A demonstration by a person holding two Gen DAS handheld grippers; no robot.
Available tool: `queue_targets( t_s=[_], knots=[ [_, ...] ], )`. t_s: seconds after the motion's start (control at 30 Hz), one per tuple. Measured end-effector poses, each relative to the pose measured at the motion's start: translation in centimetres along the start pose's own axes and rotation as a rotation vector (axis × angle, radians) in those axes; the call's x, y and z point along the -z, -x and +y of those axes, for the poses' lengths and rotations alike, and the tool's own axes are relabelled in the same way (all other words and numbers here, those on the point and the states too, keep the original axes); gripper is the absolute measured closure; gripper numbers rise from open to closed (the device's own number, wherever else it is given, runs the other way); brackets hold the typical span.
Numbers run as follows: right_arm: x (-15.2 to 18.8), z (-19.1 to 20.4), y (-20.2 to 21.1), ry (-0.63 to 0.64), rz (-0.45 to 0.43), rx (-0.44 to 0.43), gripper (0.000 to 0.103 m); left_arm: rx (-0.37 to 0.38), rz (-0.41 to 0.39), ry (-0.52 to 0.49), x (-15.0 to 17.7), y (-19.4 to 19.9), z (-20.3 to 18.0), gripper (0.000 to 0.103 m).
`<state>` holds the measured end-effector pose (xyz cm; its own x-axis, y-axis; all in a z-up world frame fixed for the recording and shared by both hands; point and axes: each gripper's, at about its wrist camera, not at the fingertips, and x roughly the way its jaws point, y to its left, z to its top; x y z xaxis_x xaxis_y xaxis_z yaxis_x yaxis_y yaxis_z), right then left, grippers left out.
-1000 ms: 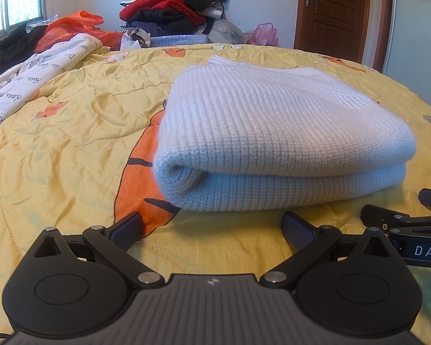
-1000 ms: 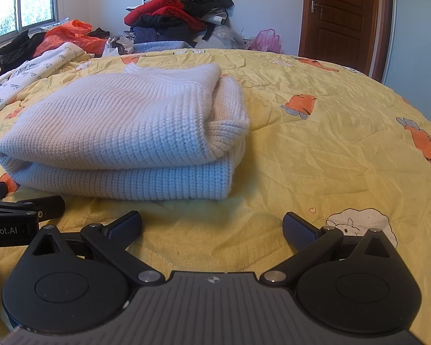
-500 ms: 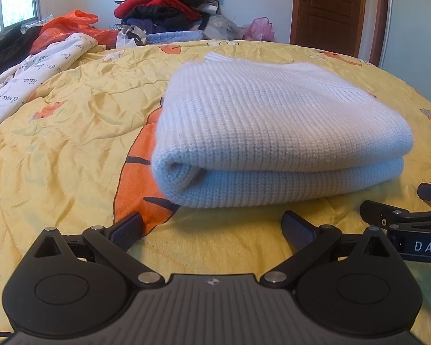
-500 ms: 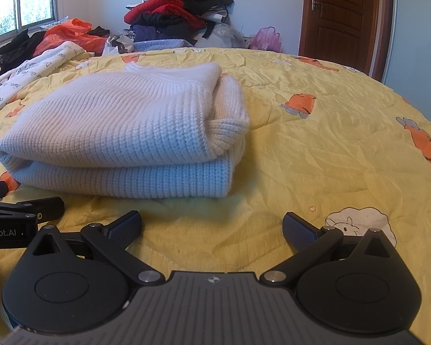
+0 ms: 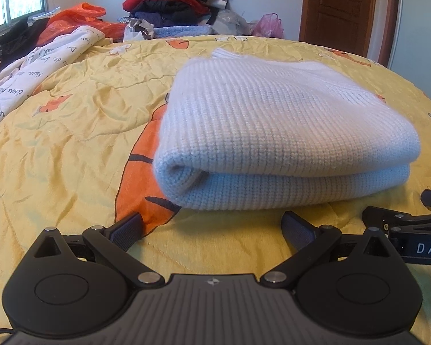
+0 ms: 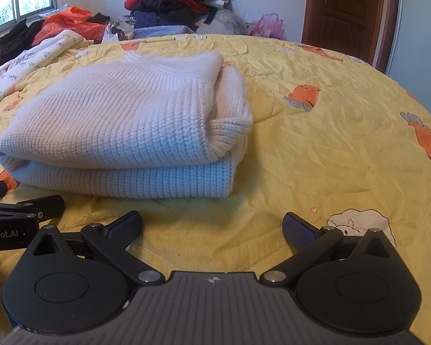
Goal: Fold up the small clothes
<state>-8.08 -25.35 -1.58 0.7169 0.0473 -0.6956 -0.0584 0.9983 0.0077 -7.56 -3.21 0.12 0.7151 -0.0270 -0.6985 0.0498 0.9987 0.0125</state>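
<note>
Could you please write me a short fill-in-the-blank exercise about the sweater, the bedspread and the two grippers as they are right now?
1. The white knitted sweater lies ____ on the yellow bedspread.
2. The left gripper has its jaws ____ and holds nothing.
3. The right gripper is ____ of the sweater, not touching it.
4. The door behind the bed is made of brown ____.

Missing words: folded; open; short; wood

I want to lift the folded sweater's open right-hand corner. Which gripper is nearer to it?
Right gripper: the white sweater corner lies just ahead-left. Left gripper faces its left part.
</note>
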Motion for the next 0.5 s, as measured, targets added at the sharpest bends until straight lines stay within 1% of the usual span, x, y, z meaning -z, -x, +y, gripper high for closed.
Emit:
queue_targets(
  t_s=[0.1, 0.2, 0.5],
  knots=[
    [-0.45, 0.06, -0.20, 0.002, 0.030, -0.003, 0.000, -0.010, 0.001, 0.015, -0.07, -0.05, -0.08, 0.000],
    [-0.58, 0.19, -0.29, 0.001, 0.042, -0.003, 0.000, -0.014, -0.003, 0.017, 0.01, -0.02, -0.14, 0.000],
    [0.37, 0.37, 0.06, -0.018, -0.008, 0.017, 0.000, -0.016, -0.034, 0.019, 0.47, 0.03, -0.10, 0.000]
  ],
)
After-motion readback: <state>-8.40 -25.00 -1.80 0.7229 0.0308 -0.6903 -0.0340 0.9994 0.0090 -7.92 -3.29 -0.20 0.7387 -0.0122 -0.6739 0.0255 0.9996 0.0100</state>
